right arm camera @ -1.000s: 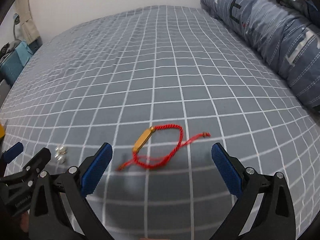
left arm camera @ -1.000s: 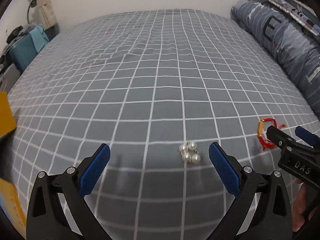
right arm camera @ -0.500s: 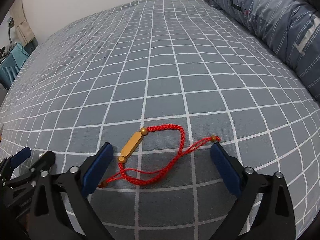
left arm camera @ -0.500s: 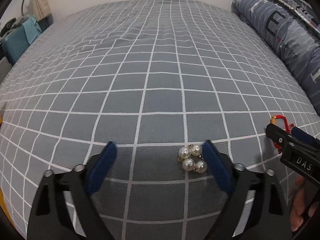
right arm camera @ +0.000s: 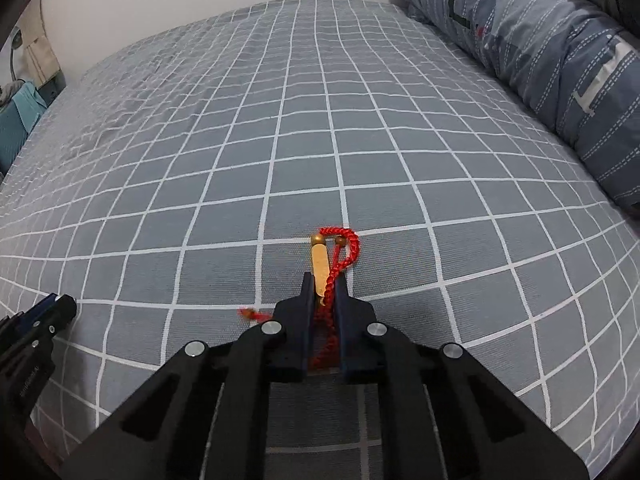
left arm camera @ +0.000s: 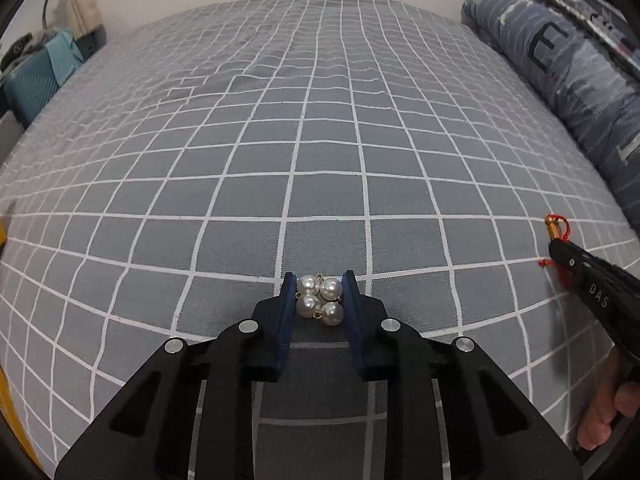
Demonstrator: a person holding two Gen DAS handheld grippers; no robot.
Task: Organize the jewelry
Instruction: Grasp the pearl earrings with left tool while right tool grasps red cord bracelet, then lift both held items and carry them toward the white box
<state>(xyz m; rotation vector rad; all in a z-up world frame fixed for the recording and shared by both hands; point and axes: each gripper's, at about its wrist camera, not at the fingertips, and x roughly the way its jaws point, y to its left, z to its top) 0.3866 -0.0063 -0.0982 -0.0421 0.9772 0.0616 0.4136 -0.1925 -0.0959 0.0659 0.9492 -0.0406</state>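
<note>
Two handheld grippers press down on a bed sheet (left arm camera: 248,200) of grey cloth with a white grid, each with a piece of jewelry between its jaws. At the far left of the left wrist view, a teal bag (left arm camera: 32,80) sits past the bed's edge, and a yellow object (left arm camera: 8,412) shows along the lower left rim. At lower centre, the left gripper (left arm camera: 319,300) has just been closing; its blue pads now sit against both sides of a pearl cluster (left arm camera: 320,300), four white beads lying on the sheet. At the right edge of that view, the right gripper (left arm camera: 560,246) reaches in, with a hand (left arm camera: 608,412) behind it. In the right wrist view, the left gripper's tip (right arm camera: 60,308) shows at lower left. At centre, the right gripper (right arm camera: 322,292) has also just been closing and is clamped on a red cord bracelet (right arm camera: 340,256), its gold bar poking out past the fingertips and a frayed red end lying left of the jaws. A blue striped duvet (right arm camera: 560,60) is rolled along the upper right.
</note>
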